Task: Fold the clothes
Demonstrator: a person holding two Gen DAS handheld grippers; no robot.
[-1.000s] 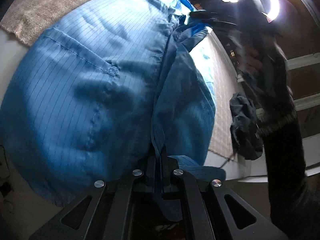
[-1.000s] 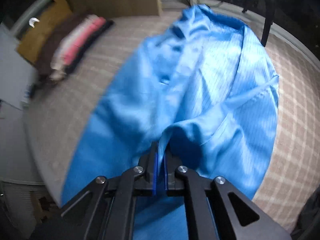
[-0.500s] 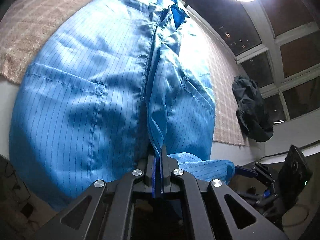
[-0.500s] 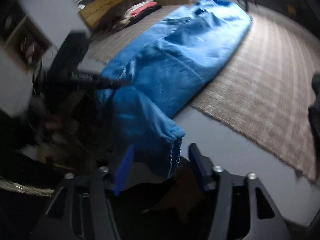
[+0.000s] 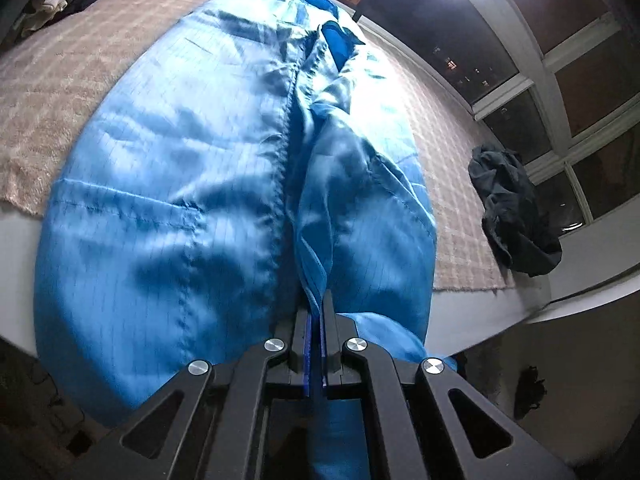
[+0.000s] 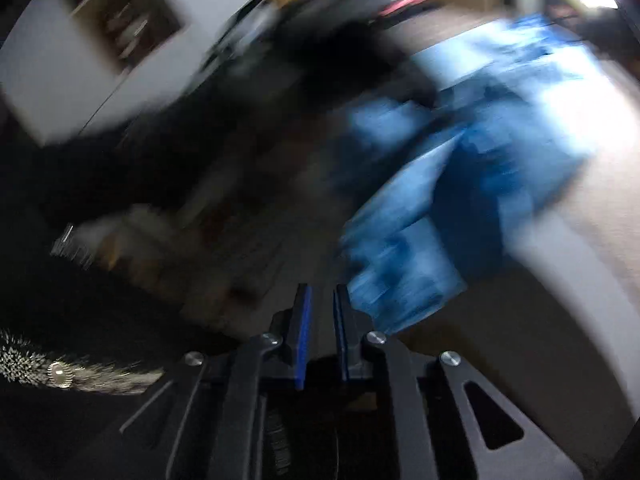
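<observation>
The left gripper is clamping down hard on a hem of the blue garment, jaws pinched tight on the cloth, nothing but fabric between the pads. The garment is lying stretched out on the bed, its long axis running straight away from those left jaws toward the collar end at the far side, with the near end spilling over the bed's edge toward the camera. A loose fold is bunching up just right of the centre seam.

Over on the other side, the right gripper is closing its jaws with nothing between them; the blue pads are standing a little apart and the gap is showing only dark floor. The picture there is badly smeared, but the garment is reading as a blue mass up and to the right of those jaws, its hanging end just beside the right finger, not in it.

So the judgement: the left hand is already holding the garment, the right is the free one, and it is needing to swing rightward to catch cloth. A dark garment is sitting well apart, right of the blue one.
</observation>
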